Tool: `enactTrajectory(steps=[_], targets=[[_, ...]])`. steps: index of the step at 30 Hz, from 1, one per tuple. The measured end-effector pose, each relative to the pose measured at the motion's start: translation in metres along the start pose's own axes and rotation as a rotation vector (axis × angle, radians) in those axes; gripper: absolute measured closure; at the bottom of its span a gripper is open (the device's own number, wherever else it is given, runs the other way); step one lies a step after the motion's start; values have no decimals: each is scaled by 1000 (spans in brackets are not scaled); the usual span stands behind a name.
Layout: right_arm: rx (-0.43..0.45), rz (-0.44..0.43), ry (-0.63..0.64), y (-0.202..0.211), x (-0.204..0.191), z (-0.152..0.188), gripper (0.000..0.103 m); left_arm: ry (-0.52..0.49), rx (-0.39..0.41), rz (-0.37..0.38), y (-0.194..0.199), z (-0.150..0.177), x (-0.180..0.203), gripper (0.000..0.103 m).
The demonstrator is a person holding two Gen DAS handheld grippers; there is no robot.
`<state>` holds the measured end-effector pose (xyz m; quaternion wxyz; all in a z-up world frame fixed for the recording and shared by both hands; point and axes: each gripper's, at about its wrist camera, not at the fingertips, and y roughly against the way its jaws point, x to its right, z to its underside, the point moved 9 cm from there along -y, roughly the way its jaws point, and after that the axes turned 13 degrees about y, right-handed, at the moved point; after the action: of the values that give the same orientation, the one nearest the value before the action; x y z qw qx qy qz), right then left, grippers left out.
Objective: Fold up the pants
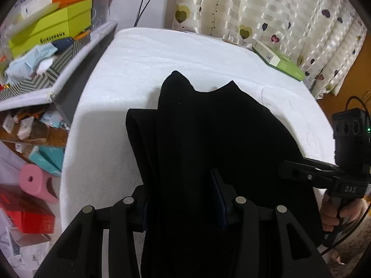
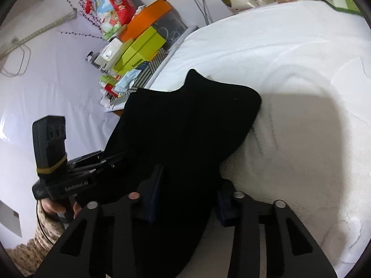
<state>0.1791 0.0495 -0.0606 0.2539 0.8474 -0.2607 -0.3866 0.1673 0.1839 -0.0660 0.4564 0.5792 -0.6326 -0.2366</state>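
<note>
Black left gripper [image 2: 116, 159] lettered "GenRobot.AI", yellow band, mottled brown sleeve [image 2: 46, 231]

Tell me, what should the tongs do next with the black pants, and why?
Probably carry the near end forward and lay it over the far end. Both the left tongs and right tongs have the pants between them, bunched and raised off the white towel.
</note>
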Motion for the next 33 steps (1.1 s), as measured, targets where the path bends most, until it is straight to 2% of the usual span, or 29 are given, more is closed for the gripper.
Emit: enactTrajectory(steps=[7, 16, 23, 33], targets=[[17, 68, 76, 3, -8, -2, 75, -71, 61, -111, 5, 0, 11, 61], [58, 106, 161, 15, -25, -10, 81, -87, 107, -151, 15, -1, 21, 74], [92, 82, 181, 25, -39, -16, 83, -87, 133, -155, 25, -2, 31, 79], [159, 95, 201, 60, -42, -23, 84, -89, 152, -119, 37, 4, 55, 80]])
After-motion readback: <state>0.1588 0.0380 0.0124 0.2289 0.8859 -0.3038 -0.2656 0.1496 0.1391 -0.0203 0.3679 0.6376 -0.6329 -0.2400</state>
